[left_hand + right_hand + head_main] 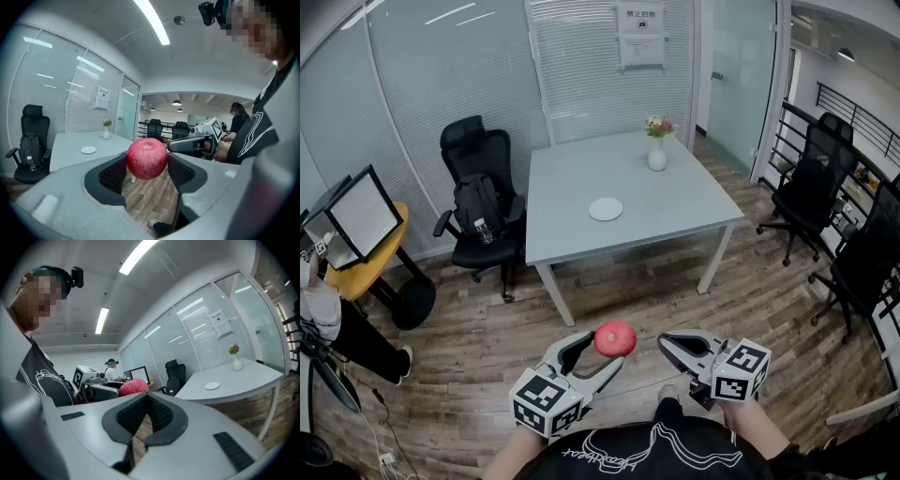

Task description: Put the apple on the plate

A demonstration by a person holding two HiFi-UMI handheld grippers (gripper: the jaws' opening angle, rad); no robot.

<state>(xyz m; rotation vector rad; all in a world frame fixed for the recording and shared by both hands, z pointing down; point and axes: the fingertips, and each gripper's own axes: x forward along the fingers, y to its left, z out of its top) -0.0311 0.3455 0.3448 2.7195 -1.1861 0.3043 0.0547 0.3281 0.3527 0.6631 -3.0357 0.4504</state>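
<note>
left tongs [602,349] gripped the red apple [615,338]; right tongs [667,342] were closed, empty. plate [606,209] sat on tabletop [675,206], well apart.

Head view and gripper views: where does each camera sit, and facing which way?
Head view: on the person's head, facing steeply down at the table; shows torso, left tongs gripping the apple, right tongs shut.
Left gripper view: on left tongs, facing across the apple; shows right tongs, torso.
Right gripper view: on right tongs, facing the glass wall; shows left tongs, torso.
All share apple, plate.
</note>
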